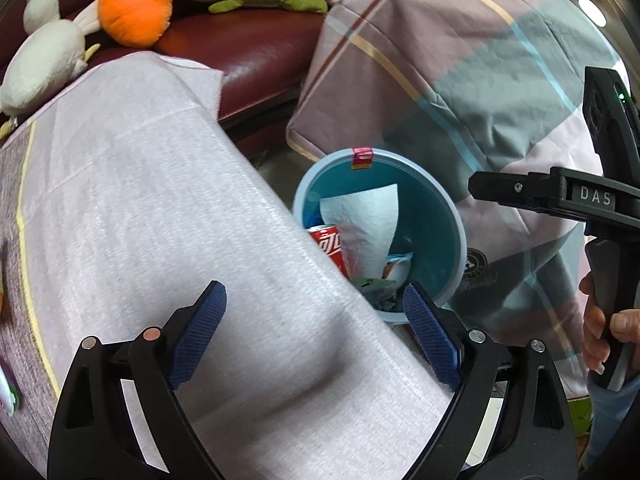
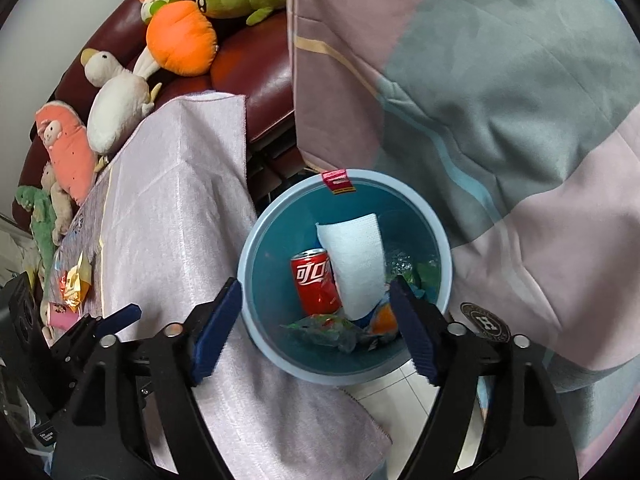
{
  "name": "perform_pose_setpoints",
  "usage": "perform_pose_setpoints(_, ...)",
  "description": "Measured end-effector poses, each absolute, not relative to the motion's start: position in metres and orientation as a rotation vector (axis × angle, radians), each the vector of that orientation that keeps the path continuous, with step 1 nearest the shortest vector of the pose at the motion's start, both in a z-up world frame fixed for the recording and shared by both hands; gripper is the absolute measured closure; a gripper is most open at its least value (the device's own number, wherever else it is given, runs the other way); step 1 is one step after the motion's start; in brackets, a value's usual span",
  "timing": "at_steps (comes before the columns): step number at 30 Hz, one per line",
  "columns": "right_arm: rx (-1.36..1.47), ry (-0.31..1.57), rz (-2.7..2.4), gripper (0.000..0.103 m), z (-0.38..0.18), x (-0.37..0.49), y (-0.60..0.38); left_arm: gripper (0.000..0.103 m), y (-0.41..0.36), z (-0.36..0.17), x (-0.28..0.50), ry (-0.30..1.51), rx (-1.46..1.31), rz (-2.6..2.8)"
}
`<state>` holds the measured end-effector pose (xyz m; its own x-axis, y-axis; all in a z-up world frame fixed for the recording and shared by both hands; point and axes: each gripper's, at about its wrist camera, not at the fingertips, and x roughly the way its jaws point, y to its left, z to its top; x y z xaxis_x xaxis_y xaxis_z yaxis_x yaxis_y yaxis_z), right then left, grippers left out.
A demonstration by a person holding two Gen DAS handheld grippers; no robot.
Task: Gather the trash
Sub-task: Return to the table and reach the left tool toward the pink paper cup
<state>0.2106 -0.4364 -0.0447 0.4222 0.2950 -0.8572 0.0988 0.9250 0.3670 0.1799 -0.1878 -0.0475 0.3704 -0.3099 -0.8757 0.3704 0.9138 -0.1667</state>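
A: Blue pads first. From the left wrist, what shows?

B: The left hand-held gripper (image 1: 316, 336) stands spread and empty over the pale cloth on the tabletop (image 1: 132, 216). Beyond the cloth's edge sits the blue bin (image 1: 444, 216), holding a red can (image 1: 330, 246) and a white paper towel (image 1: 366, 228).

A: And the right wrist?

B: The right hand-held gripper (image 2: 316, 316) hangs above the bin, jaws apart, nothing between them. Can, towel and crumpled wrappers (image 2: 332, 328) lie inside.
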Motion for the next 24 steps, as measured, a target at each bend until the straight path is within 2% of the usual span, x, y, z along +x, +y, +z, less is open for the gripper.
perform_pose_setpoints(11, 0.309, 1.143, 0.173, 0.027, -0.019, 0.203, -0.383, 0.012, -0.128, -0.027, 0.157, 1.064, 0.005, -0.372)
perform_pose_setpoints(24, 0.178, 1.150, 0.288, 0.027, 0.013, 0.193, -0.282, 0.012, -0.008, -0.008, 0.124, 1.007, -0.096, -0.199)
